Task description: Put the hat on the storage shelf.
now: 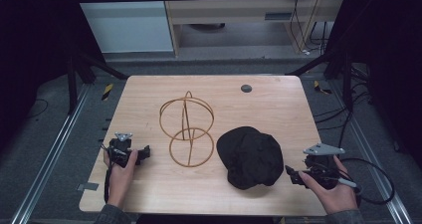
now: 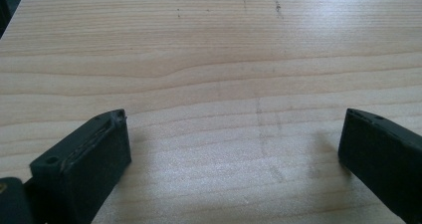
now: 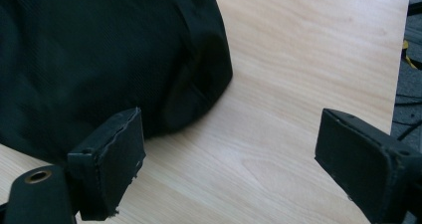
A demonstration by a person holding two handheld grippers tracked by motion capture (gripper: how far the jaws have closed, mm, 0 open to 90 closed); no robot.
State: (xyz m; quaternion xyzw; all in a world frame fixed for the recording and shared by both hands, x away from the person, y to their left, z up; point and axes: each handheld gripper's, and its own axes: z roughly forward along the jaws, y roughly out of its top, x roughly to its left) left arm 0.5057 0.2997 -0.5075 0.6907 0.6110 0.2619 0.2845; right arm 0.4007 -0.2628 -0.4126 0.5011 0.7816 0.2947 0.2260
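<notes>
High view: both tongs gape wide on grainy wood table [image 1: 278,109] flanking crumpled black cap [image 1: 250,156] and wire-ring stand [image 1: 187,131].

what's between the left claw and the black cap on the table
In the high view, the wire stand of golden rings sits on the table between the left claw and the black cap; bare wood surrounds it.
</notes>
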